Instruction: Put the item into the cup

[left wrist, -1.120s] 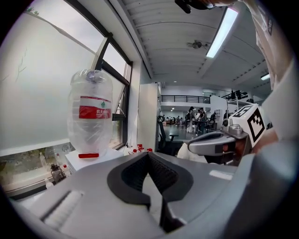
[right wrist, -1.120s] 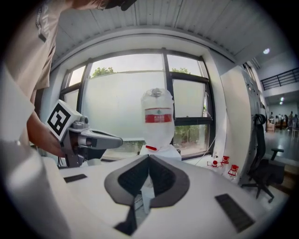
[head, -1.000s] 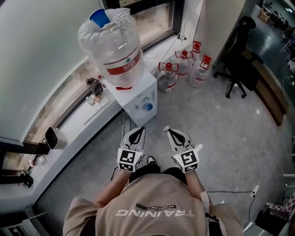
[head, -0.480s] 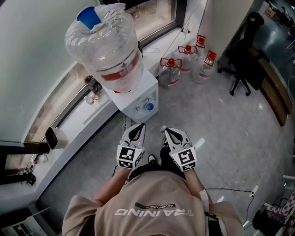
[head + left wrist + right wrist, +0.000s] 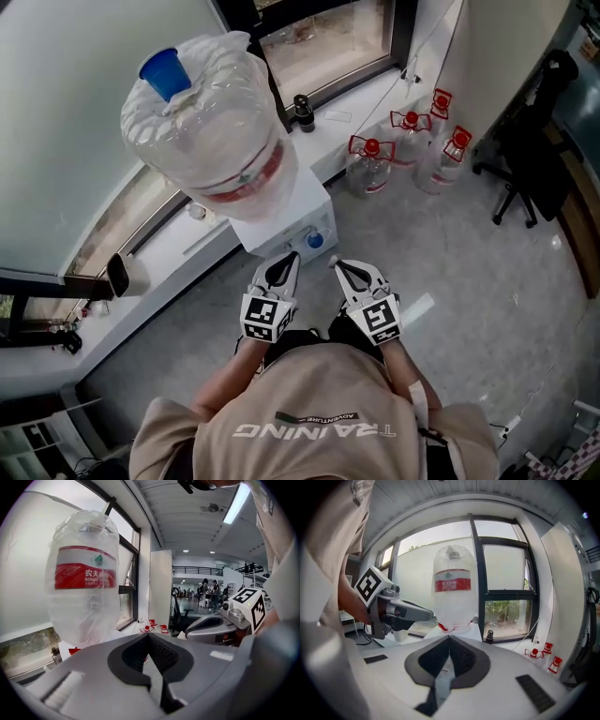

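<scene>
Both grippers are held side by side in front of the person's chest, pointing at a white water dispenser [image 5: 291, 225]. My left gripper [image 5: 284, 261] is shut with nothing between its jaws, and so is my right gripper [image 5: 339, 265]. The left gripper view shows its own jaws [image 5: 149, 637] closed tip to tip, with the big clear bottle [image 5: 82, 588] ahead. The right gripper's jaws [image 5: 450, 638] are also closed and empty. A white cup-like container [image 5: 119, 276] stands on the window sill at the left. No loose item shows.
The large water bottle [image 5: 206, 122] sits upside down on the dispenser. Three red-capped jugs [image 5: 370, 164] stand on the floor by the window. A small dark bottle [image 5: 302, 111] is on the sill [image 5: 187, 244]. An office chair [image 5: 539, 155] is at the right.
The dispenser and bottle now sit closer and further left in the head view, and the jugs have shifted right. Both grippers stay shut, side by side at the chest.
</scene>
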The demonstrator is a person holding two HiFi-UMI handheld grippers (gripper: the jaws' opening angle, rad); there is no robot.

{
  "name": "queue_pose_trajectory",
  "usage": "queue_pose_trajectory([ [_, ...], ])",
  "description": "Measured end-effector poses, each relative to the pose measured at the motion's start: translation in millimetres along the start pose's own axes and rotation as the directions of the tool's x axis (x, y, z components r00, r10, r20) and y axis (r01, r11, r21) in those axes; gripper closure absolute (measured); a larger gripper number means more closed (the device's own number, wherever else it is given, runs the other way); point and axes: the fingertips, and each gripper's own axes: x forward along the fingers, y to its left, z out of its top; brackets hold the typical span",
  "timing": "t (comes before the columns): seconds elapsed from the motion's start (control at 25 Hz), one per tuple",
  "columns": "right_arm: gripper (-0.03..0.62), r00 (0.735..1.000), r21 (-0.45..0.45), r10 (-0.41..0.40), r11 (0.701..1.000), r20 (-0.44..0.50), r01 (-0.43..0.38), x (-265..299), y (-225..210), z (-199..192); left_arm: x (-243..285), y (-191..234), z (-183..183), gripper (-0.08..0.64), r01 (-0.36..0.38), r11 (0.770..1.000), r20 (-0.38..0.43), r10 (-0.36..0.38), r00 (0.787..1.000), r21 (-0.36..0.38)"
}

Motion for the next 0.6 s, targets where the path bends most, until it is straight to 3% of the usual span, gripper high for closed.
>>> queue_pose_trajectory([
  [0.28, 0.58, 0.996, -0.008, 0.087, 0.996, -0.021, -0.087, 33, -15, -2, 26, 13, -4, 0.552, -0.041, 0.998, -0.023, 0.04, 0.999, -0.037],
  [0.6, 0.58, 0.985, 0.001, 0.127, 0.992, -0.114, -0.127, 74, -14, -35, 41, 27, -38, 0.553, -0.008, 0.998, -0.097, 0.001, 0.995, -0.068],
])
